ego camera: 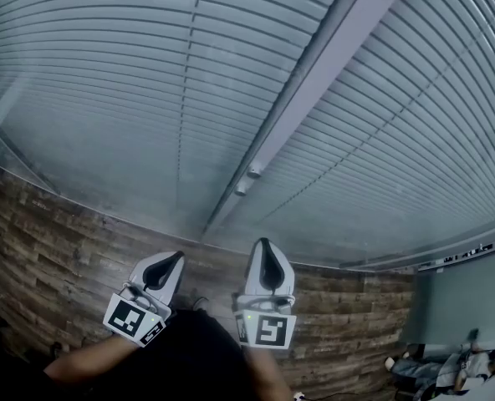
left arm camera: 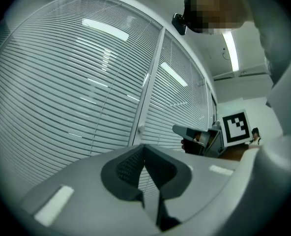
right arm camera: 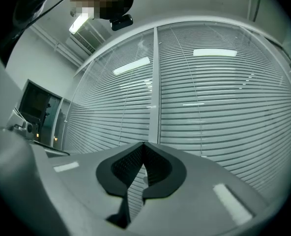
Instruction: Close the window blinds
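Head view above left tongs (ego camera: pixel 177 257) and right tongs (ego camera: pixel 264 244); gripper views level, near shared blinds (left arm camera: pixel 62 82).

Light: dim, bluish; long white ceiling lamp (left arm camera: pixel 230 50) glares, mirrored on grey slatted window blinds (left arm camera: pixel 76 92).
Edges: my views bend, darken.

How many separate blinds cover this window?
2: the left blind and the right blind, split by the white frame post. More may lie beyond the picture edges.

The window blinds (ego camera: pixel 105 73) look smooth and faintly glossy, the wood planks (ego camera: pixel 55 232) beneath matt and rough-grained.
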The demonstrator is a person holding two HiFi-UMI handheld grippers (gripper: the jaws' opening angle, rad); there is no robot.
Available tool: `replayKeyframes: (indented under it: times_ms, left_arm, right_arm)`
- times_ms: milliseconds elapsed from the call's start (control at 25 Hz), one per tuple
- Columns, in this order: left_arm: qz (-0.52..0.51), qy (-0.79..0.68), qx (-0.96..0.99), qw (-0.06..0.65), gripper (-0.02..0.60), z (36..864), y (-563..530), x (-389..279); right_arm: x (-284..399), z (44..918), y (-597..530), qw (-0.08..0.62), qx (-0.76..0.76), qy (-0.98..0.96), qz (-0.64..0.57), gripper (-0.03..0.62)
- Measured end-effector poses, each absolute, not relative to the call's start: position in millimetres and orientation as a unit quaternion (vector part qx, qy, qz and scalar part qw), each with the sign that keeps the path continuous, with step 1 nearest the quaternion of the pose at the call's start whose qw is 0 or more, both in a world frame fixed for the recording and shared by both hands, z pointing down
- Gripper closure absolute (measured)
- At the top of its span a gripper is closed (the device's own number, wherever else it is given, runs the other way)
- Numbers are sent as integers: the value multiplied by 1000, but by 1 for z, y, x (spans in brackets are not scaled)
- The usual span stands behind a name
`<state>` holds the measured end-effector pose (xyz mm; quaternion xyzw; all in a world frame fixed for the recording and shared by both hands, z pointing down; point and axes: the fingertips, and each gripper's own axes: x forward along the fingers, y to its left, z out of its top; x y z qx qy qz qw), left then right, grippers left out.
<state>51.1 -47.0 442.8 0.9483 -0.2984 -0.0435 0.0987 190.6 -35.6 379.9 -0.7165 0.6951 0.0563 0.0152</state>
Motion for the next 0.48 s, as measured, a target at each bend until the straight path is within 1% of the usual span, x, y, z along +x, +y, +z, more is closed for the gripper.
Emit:
replayKeyframes:
  times_ms: [280, 480]
  left_arm:
    - [-50, -301, 947, 100, 583, 439, -47, 53]
    - [-51, -305, 946, 97, 583, 436, -42, 54]
  right_arm:
    - [186, 378, -37, 11, -712, 699, 60, 594]
    - [183, 373, -35, 22, -701, 710, 62, 594]
